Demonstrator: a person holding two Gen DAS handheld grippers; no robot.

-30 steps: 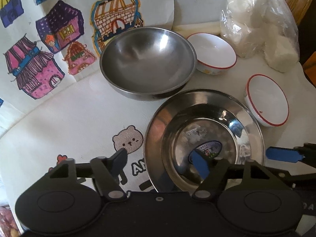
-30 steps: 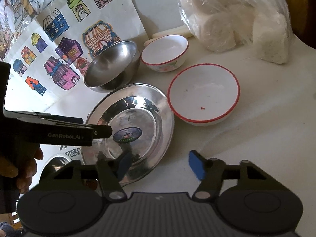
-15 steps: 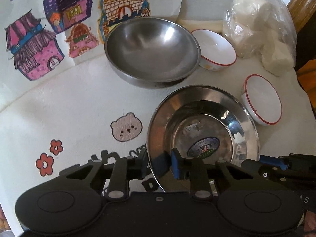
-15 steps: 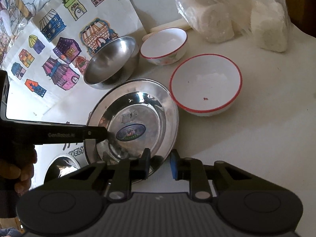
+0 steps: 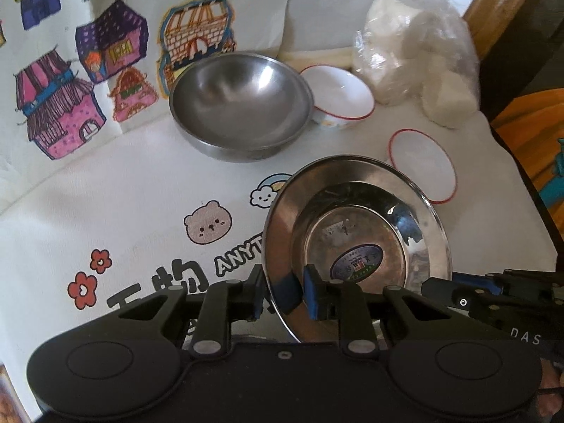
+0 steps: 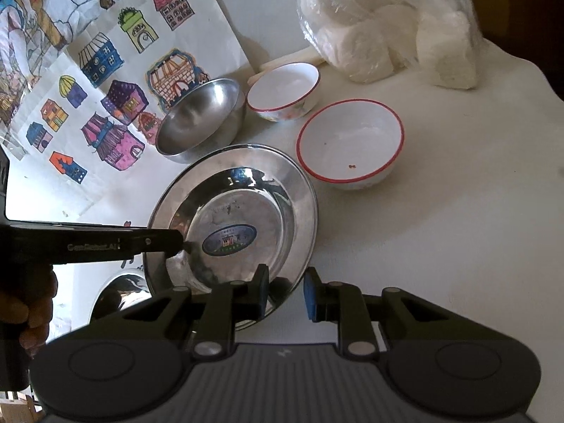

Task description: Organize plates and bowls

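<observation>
Two grippers on one steel plate (image 5: 356,225); the left gripper (image 5: 283,294) is clamped on the plate's near-left rim, a blue pad on each face; the right gripper (image 6: 285,294) is clamped on the near-right rim of the same plate (image 6: 232,211).

Items, left to right, left wrist view: house-pattern sheet (image 5: 63,81) at the back; cartoon-print cloth (image 5: 134,218) beneath; steel bowl (image 5: 239,104); small red-rimmed bowl (image 5: 340,95) just beside it; larger red-rimmed bowl (image 5: 423,165), partly behind the plate's far rim; clear bag of white lumps (image 5: 416,60) at far right.

Right wrist view only: a hand (image 6: 24,303) gripping the left tool's handle; a second shiny round dish (image 6: 116,296) lying under the plate's left edge, what kind cannot be told; a red speck inside the larger red-rimmed bowl (image 6: 352,144); pale sticks behind the small bowl (image 6: 285,88). Left wrist view only: bear, cloud and flower prints on the cloth.

Change: both pairs of jaws stood apart a second ago, closed within that second, and now pinch the plate; the plate has risen, tilted, uncovering the cloud print and lettering.
</observation>
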